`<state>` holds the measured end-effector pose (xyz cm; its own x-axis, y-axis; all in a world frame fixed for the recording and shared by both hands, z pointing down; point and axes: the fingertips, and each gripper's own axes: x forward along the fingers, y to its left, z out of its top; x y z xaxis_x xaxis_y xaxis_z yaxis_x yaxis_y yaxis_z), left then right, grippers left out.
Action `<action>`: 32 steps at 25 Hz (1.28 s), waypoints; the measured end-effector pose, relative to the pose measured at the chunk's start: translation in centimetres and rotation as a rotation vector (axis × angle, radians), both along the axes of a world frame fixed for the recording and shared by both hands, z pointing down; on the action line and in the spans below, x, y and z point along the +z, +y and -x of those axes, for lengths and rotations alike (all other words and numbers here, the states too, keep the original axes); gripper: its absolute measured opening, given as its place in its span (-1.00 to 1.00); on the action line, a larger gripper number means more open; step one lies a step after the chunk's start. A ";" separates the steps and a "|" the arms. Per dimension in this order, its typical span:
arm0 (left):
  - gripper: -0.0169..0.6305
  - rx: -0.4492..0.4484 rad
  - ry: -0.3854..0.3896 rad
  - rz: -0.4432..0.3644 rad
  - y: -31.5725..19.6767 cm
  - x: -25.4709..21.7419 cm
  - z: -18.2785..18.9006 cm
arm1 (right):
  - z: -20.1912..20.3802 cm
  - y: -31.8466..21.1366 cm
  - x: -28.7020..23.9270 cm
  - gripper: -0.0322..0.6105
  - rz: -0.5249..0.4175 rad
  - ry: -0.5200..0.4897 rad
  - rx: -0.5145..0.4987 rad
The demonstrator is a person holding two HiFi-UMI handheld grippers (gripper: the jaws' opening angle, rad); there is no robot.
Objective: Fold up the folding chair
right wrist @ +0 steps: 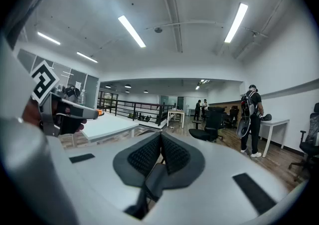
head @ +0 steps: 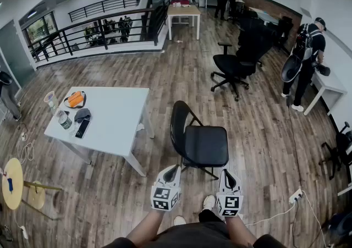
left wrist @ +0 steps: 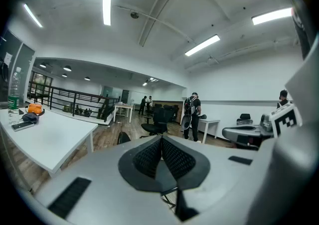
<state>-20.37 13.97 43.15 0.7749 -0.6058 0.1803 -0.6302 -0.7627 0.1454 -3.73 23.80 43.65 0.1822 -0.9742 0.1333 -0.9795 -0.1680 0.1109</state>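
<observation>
Folding chair (head: 201, 142): black, standing fully open on wood floor (head: 181, 76), just right of white counter (head: 118, 126), seat front toward person. Not yet touched; task looks unstarted.

Left gripper (head: 171, 172), right gripper (head: 227, 175): side by side, near seat's front edge, apart from it. Both pinched closed, nothing between pads. Probably staged for approach; must open before taking frame.

Writing: none legible on chair. Square coded markers on gripper cubes only. Bottle (left wrist: 15, 92) on counter, green label unreadable.
</observation>
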 end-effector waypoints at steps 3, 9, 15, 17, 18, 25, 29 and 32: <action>-0.93 -0.008 -0.009 0.010 -1.0 0.4 -1.0 | -1.4 -0.8 0.5 -0.86 0.008 -0.007 0.003; -0.93 -0.011 -0.042 0.014 -4.1 1.2 -4.4 | -5.2 -4.2 1.6 -0.86 0.006 -0.041 0.010; -0.93 -0.018 -0.067 0.019 -8.5 1.9 -9.1 | -9.9 -9.0 3.3 -0.86 0.030 -0.075 -0.008; -0.93 -0.026 -0.079 0.018 -10.1 2.2 -10.5 | -11.3 -10.8 3.9 -0.86 0.038 -0.081 -0.017; -0.93 -0.031 -0.084 0.019 -11.1 2.4 -11.1 | -12.0 -11.8 4.2 -0.86 0.041 -0.084 -0.021; -0.93 -0.088 -0.136 0.089 -17.2 4.8 -15.9 | -18.0 -17.5 7.2 -0.86 0.083 -0.127 -0.036; -0.93 -0.120 -0.204 0.114 -19.8 6.2 -18.4 | -21.4 -20.2 9.5 -0.86 0.103 -0.177 -0.050; -0.93 -0.155 -0.180 0.179 -22.0 7.0 -19.4 | -23.5 -21.9 10.7 -0.86 0.105 -0.204 -0.058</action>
<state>-0.98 -8.06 50.18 0.6213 -0.6606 0.4213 -0.7651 -0.6274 0.1446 19.80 1.87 54.32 0.0850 -0.9611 0.2627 -0.9911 -0.1086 -0.0767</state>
